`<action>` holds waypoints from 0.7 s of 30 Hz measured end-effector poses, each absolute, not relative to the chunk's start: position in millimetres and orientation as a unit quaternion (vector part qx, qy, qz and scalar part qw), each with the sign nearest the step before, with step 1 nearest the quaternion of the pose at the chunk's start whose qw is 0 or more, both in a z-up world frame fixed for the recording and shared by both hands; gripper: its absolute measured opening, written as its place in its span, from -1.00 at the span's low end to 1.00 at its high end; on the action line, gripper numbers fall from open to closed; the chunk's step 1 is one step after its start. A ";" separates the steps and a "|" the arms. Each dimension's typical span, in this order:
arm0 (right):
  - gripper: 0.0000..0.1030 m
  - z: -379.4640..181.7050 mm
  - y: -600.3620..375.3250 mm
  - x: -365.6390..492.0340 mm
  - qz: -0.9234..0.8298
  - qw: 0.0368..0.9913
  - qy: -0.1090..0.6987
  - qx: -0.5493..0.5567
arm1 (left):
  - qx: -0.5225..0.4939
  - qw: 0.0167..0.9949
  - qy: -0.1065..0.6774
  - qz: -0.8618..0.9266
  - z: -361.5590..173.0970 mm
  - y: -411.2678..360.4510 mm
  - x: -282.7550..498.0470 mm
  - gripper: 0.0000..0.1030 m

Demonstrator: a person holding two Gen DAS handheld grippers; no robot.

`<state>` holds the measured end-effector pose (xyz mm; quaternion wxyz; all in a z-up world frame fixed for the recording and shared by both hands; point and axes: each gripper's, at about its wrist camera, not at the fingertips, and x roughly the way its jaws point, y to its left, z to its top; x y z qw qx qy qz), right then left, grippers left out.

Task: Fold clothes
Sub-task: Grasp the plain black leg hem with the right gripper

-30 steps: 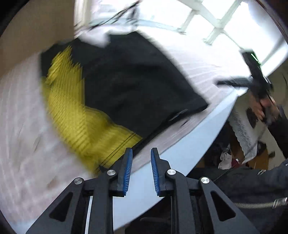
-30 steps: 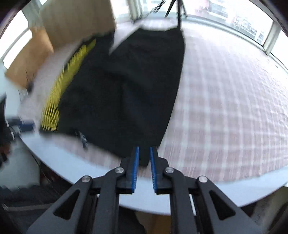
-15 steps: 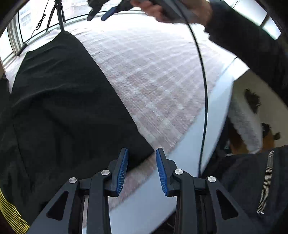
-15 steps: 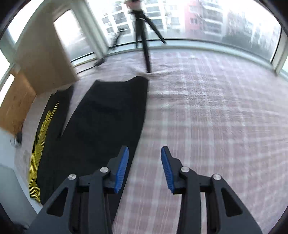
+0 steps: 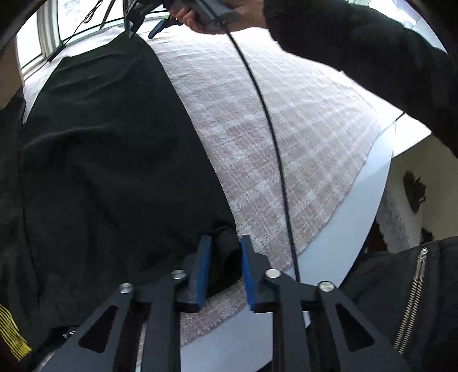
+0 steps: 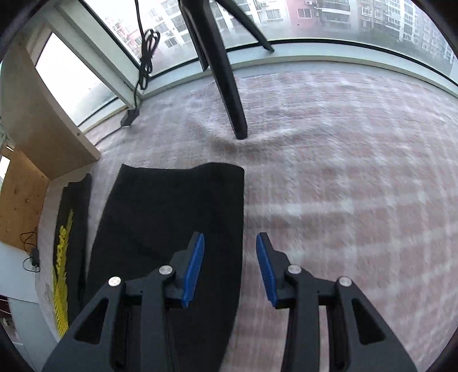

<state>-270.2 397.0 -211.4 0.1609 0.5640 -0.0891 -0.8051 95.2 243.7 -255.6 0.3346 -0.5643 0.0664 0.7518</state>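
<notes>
your left gripper [image 5: 223, 257] sat low at the near edge of the table, its blue-padded fingers [image 5: 204, 266] closed in on either side of a bunched corner of the black garment [image 5: 108, 160], which filled the gap between them. the garment lay spread flat on a pink and white checked tablecloth [image 5: 280, 137], stretching away from you toward the windows. a strip of yellow ribbed trim [image 5: 13, 337] showed at the lower left edge of that view. a thin black cable [image 5: 272, 137] arced over the cloth from your right hand [image 5: 217, 15], high at the top of the frame, with your dark sleeve [image 5: 372, 54] behind it.

your right gripper [image 6: 230, 263] hovered over the garment's far part [image 6: 171, 223], fingers wide apart and gripping nothing, the left finger above the black fabric and the right one above bare tablecloth [image 6: 343, 186], straddling the garment's right edge. beyond the garment's end, a black tripod leg [image 6: 229, 85] pressed into the cloth. a second dark piece with yellow ribbing [image 6: 61, 274] lay just beside the garment on the left.
</notes>
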 end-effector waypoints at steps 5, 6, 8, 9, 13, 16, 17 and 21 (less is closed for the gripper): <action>-0.26 -219.7 387.8 -282.5 -0.801 0.166 -0.082 0.570 | -0.568 0.337 0.021 0.750 -253.8 234.6 91.4 -0.84; -0.26 -219.5 386.1 -283.9 -0.802 0.166 -0.078 0.568 | -0.568 0.338 0.018 0.750 -252.0 233.4 90.9 -0.84; -0.26 -219.4 384.5 -283.7 -0.803 0.168 -0.076 0.566 | -0.563 0.341 0.024 0.752 -249.8 231.7 92.9 -0.86; -0.26 -219.4 383.8 -283.3 -0.804 0.169 -0.075 0.565 | -0.563 0.344 0.026 0.751 -249.6 233.5 95.2 -0.86; -0.26 -219.4 381.2 -281.8 -0.806 0.174 -0.071 0.561 | -0.560 0.347 0.026 0.752 -244.6 234.5 101.9 -0.87; -0.26 -219.7 380.4 -281.3 -0.808 0.180 -0.073 0.557 | -0.558 0.346 0.007 0.754 -239.5 227.0 104.0 -0.87; -0.29 -220.2 381.0 -281.5 -0.808 0.184 -0.078 0.555 | -0.559 0.345 -0.005 0.754 -237.2 223.3 101.3 -0.87; -0.85 -221.8 382.7 -282.2 -0.802 0.197 -0.095 0.556 | -0.548 0.345 -0.018 0.761 -225.6 218.3 94.6 -0.87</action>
